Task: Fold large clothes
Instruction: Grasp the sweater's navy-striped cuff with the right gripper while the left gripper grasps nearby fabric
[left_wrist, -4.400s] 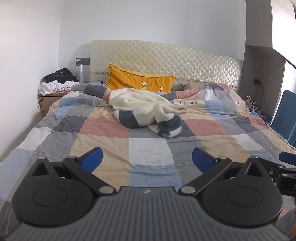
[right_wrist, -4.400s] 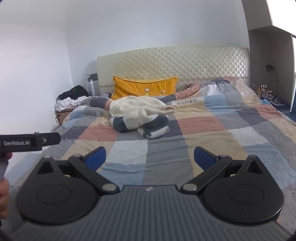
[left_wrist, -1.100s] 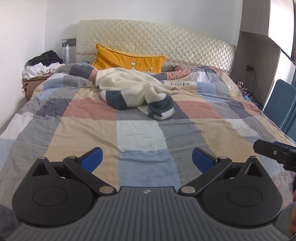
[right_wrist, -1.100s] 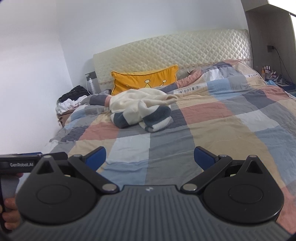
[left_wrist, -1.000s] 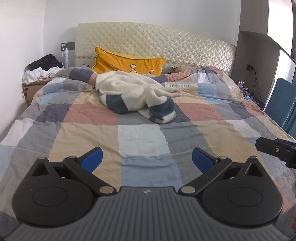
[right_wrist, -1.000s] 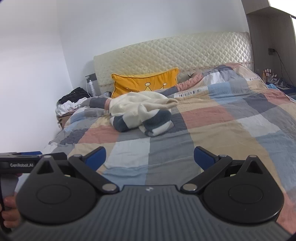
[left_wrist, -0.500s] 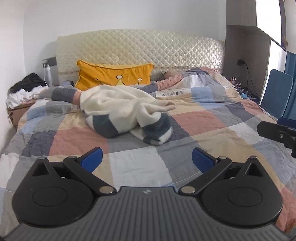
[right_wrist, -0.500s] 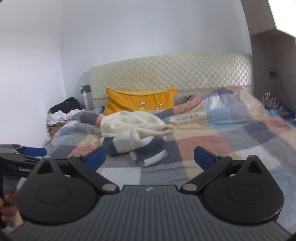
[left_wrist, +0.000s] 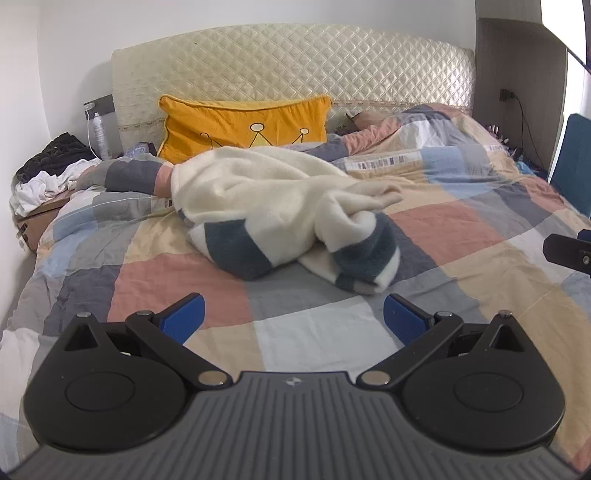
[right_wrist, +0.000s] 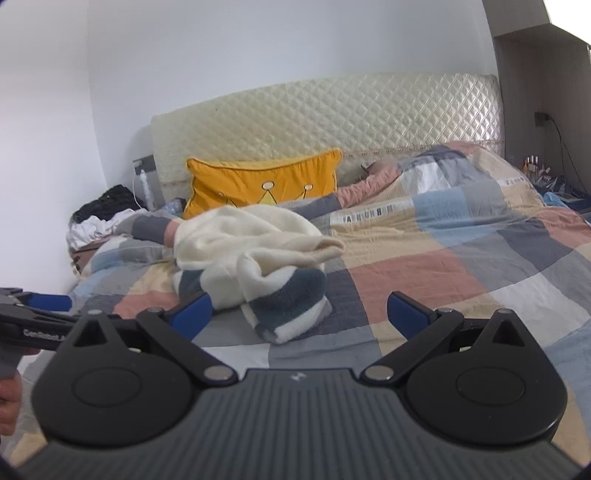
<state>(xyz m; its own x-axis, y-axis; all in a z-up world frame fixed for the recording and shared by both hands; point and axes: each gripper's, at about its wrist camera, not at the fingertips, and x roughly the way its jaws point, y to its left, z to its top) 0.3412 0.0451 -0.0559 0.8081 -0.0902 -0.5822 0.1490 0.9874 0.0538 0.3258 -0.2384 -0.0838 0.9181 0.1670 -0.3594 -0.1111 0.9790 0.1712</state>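
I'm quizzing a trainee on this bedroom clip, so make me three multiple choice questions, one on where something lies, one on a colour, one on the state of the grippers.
1. Where does the crumpled cream garment lie?
A. on the checked quilt, in front of the pillow
B. on a chair
C. on the floor

2. What colour is the pillow?
A. green
B. orange-yellow with a crown print
C. white

3. How are the left gripper and right gripper?
A. both shut on cloth
B. one open, one shut
C. both open, holding nothing

Answers: A, it rests mid-bed below the pillow; B, seen in both views; C, the blue fingers stand wide apart short of the garment.
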